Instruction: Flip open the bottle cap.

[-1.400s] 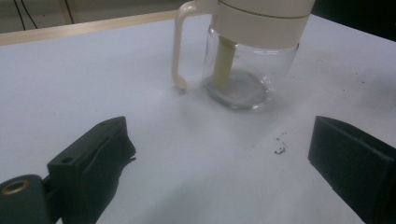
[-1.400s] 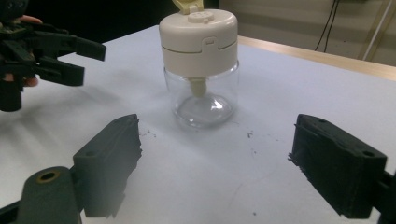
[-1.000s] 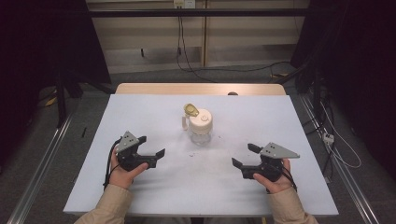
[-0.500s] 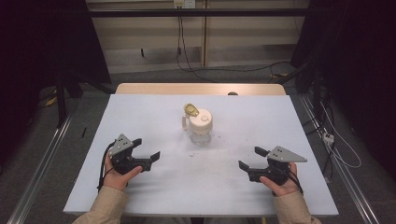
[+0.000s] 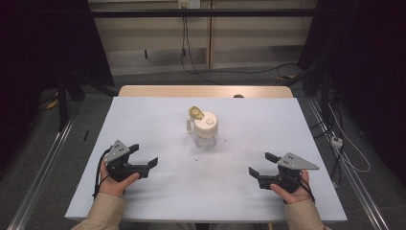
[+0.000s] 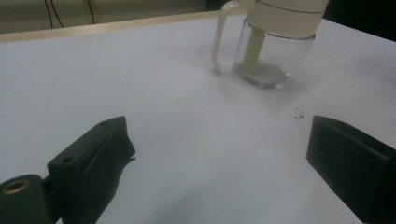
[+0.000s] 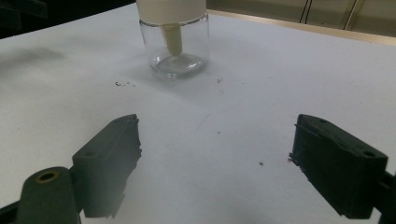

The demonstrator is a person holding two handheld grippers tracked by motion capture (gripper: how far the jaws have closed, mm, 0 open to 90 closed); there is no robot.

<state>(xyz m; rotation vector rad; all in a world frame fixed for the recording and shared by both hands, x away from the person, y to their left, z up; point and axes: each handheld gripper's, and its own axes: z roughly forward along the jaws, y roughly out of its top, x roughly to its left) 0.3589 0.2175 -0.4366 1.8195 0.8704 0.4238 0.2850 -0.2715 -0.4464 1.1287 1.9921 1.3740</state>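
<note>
- I hold my left gripper (image 5: 142, 155) low over the near left part of the white-covered table (image 5: 158, 120), jaws spread wide with nothing between them, pointing inward toward the middle.
- My right gripper (image 5: 262, 164) sits over the near right part, mirrored, its jaws also wide apart and empty, aimed back toward the centre.
- The clear glass jar with a cream plastic lid and side handle (image 5: 205, 129) stands upright in the middle of the table, farther from me than both grippers, well apart from each and roughly between their lines of aim.
- The high view lets me see the top of the lid, with a small yellowish flip cap (image 5: 195, 112) swung open beside it toward the far left; neither gripper view reaches that high.
- My left gripper view looks across bare table at the jar (image 6: 273, 51) up and to the right, and it shows the curved cream handle (image 6: 219, 37) hanging down the jar's left side, its tip just above the cloth.
- My right gripper view has the jar (image 7: 175, 44) ahead and left of centre, handle hidden behind it.
- Both gripper views show a cream tube (image 7: 172, 39) running down from the lid inside the glass, which the high view cannot resolve.
- A few dark specks (image 7: 122, 84) lie on the cloth near the jar's base.
</note>
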